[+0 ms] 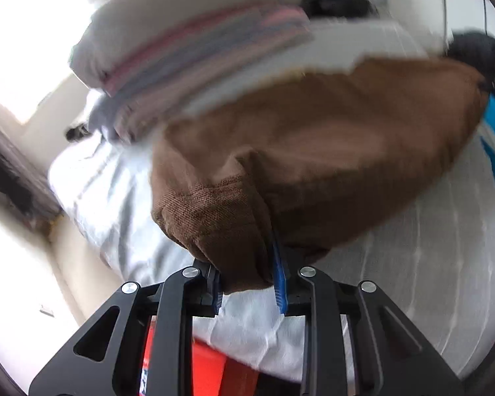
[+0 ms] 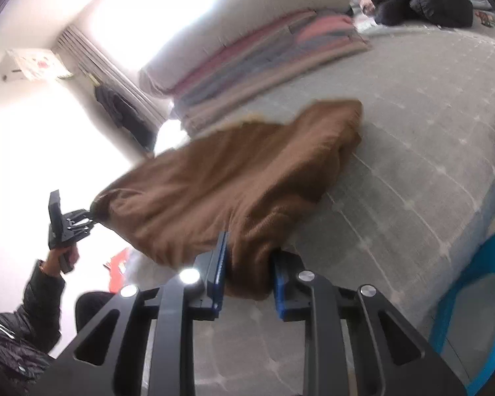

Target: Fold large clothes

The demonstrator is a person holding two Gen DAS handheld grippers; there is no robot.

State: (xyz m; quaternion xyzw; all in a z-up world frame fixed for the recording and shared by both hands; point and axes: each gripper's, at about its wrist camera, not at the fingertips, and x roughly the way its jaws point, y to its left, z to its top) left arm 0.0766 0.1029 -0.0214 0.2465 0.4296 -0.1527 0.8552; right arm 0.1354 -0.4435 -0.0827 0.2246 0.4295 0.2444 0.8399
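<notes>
A large brown knitted garment is stretched between both grippers above a grey quilted bed. My left gripper is shut on one bunched end of the brown garment. My right gripper is shut on the other end. The left gripper also shows in the right wrist view, at the left, held up by a hand, with the cloth pinched at its tip. The far part of the garment trails down onto the bed.
A folded striped pink and grey blanket with a pale cushion on it lies at the bed's far side. A black coat lies at the back. A blue plastic chair stands at the right. A red object is below the left gripper.
</notes>
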